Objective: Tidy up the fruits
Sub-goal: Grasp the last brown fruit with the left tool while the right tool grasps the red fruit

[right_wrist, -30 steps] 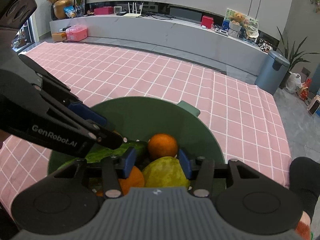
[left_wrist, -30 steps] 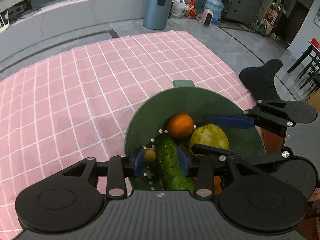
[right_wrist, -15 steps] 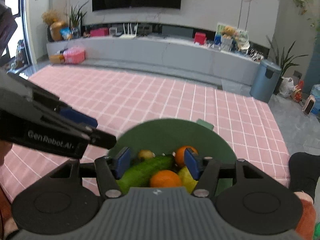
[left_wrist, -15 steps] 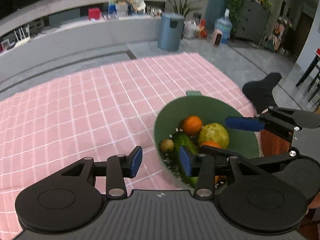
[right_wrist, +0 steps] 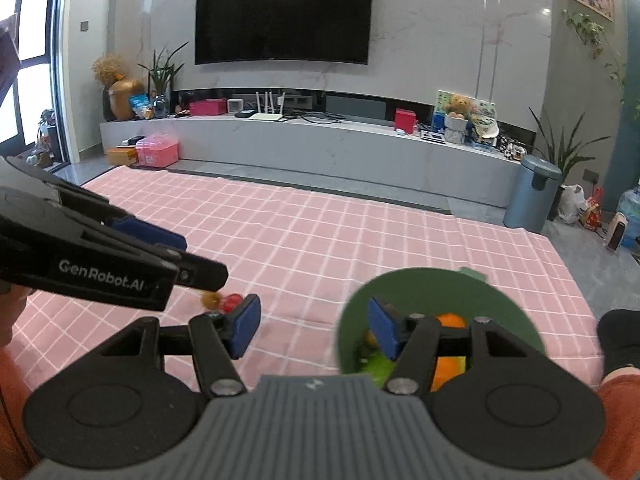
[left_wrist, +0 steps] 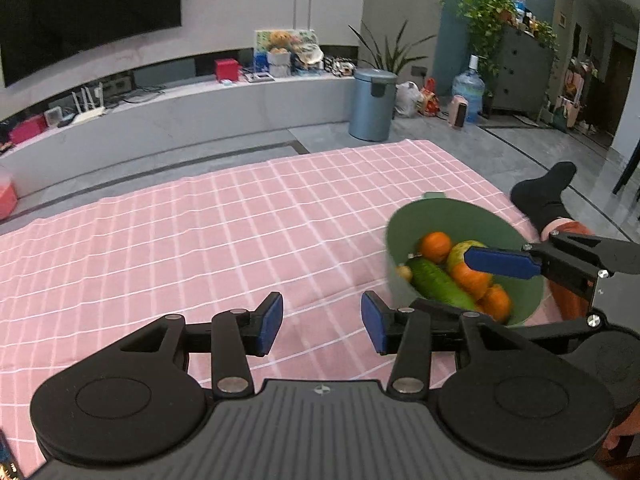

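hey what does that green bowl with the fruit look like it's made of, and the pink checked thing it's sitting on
Green bowl: likely plastic; it has a thin, even wall, a uniform matte green colour and a small moulded tab on the rim. Coated metal can't be ruled out.
Pink checked sheet: looks like woven fabric, matte, with soft creases and ripples where it lies on the floor. Its exact fibre can't be told.

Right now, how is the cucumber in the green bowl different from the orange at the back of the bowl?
The cucumber is long and dark green; the orange is round and bright orange. The cucumber lies slanted across the middle of the green bowl, reaching towards the near rim; the orange sits at the far side. Both rest loose inside the bowl among other fruit, and neither claw holds them.
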Action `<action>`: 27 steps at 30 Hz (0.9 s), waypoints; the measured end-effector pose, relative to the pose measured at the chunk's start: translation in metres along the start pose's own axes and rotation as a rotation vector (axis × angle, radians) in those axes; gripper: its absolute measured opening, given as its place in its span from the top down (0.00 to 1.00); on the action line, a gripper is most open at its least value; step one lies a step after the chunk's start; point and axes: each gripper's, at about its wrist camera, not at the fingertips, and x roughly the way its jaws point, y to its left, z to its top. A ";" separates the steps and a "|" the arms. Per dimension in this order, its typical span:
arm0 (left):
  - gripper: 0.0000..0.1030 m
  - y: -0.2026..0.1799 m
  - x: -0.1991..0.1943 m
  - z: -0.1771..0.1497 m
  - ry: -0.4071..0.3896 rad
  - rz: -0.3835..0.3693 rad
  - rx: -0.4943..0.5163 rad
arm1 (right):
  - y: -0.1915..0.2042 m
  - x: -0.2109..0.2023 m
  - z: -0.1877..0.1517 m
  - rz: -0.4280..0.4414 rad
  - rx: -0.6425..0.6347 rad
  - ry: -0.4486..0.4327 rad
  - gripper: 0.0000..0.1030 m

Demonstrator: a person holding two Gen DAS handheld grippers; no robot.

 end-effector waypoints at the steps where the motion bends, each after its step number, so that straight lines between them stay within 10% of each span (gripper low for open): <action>1: 0.48 0.003 -0.001 -0.002 -0.005 0.008 -0.004 | 0.006 0.002 -0.002 0.000 -0.006 0.000 0.45; 27: 0.48 0.080 0.058 -0.057 0.070 0.025 -0.206 | 0.048 0.105 -0.025 -0.009 -0.189 0.161 0.76</action>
